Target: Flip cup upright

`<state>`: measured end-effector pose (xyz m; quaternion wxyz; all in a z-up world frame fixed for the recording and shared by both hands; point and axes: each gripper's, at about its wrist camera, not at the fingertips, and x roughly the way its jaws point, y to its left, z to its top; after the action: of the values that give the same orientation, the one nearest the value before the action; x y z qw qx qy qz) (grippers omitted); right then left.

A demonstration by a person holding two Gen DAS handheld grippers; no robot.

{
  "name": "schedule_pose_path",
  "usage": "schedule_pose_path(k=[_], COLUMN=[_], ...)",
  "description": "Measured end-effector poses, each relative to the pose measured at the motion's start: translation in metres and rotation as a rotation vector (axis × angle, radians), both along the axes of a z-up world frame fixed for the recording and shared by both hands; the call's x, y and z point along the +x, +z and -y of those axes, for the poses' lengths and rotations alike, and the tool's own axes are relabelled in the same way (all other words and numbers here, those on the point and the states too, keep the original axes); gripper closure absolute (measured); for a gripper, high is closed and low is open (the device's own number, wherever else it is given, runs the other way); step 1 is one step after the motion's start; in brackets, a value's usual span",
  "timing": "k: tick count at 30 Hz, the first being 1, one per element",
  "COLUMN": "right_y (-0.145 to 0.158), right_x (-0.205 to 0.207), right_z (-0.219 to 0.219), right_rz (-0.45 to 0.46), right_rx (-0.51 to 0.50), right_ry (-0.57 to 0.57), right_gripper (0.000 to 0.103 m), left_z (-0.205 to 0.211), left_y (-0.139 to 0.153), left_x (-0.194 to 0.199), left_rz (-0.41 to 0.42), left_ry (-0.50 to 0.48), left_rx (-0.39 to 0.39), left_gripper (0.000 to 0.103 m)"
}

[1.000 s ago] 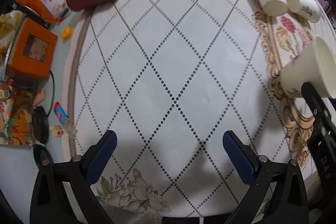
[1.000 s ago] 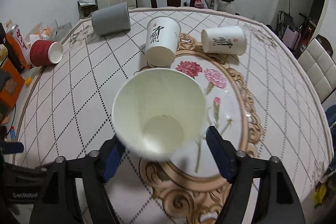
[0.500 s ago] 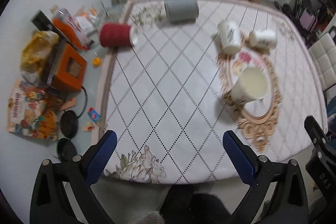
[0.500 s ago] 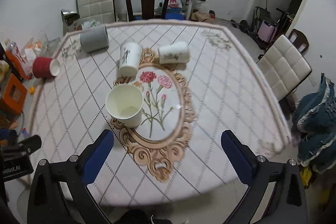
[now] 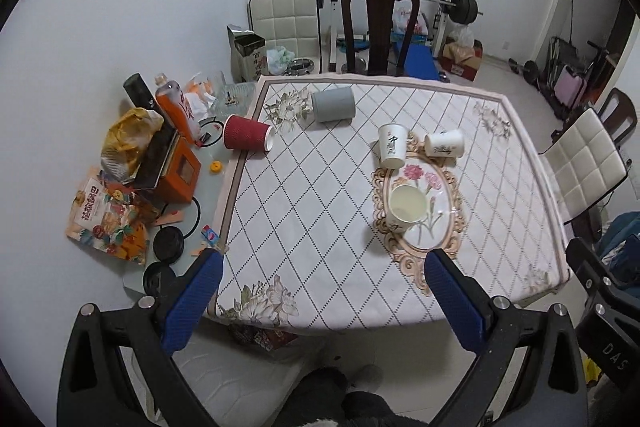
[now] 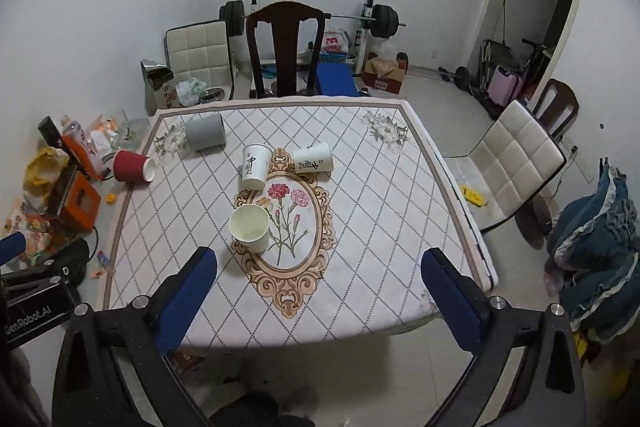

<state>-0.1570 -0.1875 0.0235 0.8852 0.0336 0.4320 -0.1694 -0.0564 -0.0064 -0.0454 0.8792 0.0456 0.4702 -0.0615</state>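
Observation:
A plain white paper cup (image 5: pixel 408 213) (image 6: pixel 250 229) stands upright with its mouth up on the flower oval of the tablecloth (image 6: pixel 360 227). Behind it a printed white cup (image 5: pixel 392 145) (image 6: pixel 255 167) stands mouth down. A second printed cup (image 5: pixel 445 143) (image 6: pixel 313 157), a grey cup (image 5: pixel 333 104) (image 6: pixel 205 132) and a red ribbed cup (image 5: pixel 247 133) (image 6: pixel 132 167) lie on their sides. My left gripper (image 5: pixel 324 303) and right gripper (image 6: pixel 322 301) are both open and empty, held back from the table's near edge, well above it.
Snack bags, an orange box (image 5: pixel 176 173) and bottles crowd the glass strip left of the cloth. A dark wooden chair (image 6: pixel 285 47) stands behind the table, a white padded chair (image 6: pixel 516 159) to its right. Gym gear lines the back wall.
My right gripper let go of the plain white cup, which now stands upright on the oval. Both grippers pulled back and up, away from the table.

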Motion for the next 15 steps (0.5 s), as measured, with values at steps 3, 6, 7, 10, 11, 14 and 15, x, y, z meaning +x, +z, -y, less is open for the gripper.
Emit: schedule_pose_path(k=[3, 6, 7, 10, 11, 14, 15], right_y=[0.018, 0.029, 0.033, 0.039, 0.039, 0.040, 0.040], right_x=[-0.014, -0.023, -0.026, -0.032, -0.032, -0.034, -0.035], right_z=[-0.001, -0.003, -0.003, -0.004, -0.004, -0.004, -0.004], right_rz=[0.017, 0.029, 0.030, 0.034, 0.032, 0.028, 0.028], right_rx=[0.003, 0.003, 0.001, -0.002, -0.004, -0.001, -0.003], right_ry=[0.016, 0.031, 0.036, 0.044, 0.044, 0.048, 0.049], right_gripper=[0.000, 0.000, 0.000, 0.000, 0.000, 0.000, 0.000], left_z=[0.001, 0.001, 0.001, 0.001, 0.002, 0.001, 0.001], left_y=[0.009, 0.016, 0.016, 0.018, 0.019, 0.020, 0.020], left_x=[-0.011, -0.020, -0.022, -0.028, -0.030, -0.034, -0.035], left_rz=[0.011, 0.021, 0.019, 0.021, 0.024, 0.027, 0.027], left_ry=[0.005, 0.012, 0.014, 0.016, 0.017, 0.024, 0.025], left_rx=[-0.003, 0.003, 0.004, 0.005, 0.007, 0.004, 0.006], left_gripper=[0.000, 0.000, 0.000, 0.000, 0.000, 0.000, 0.000])
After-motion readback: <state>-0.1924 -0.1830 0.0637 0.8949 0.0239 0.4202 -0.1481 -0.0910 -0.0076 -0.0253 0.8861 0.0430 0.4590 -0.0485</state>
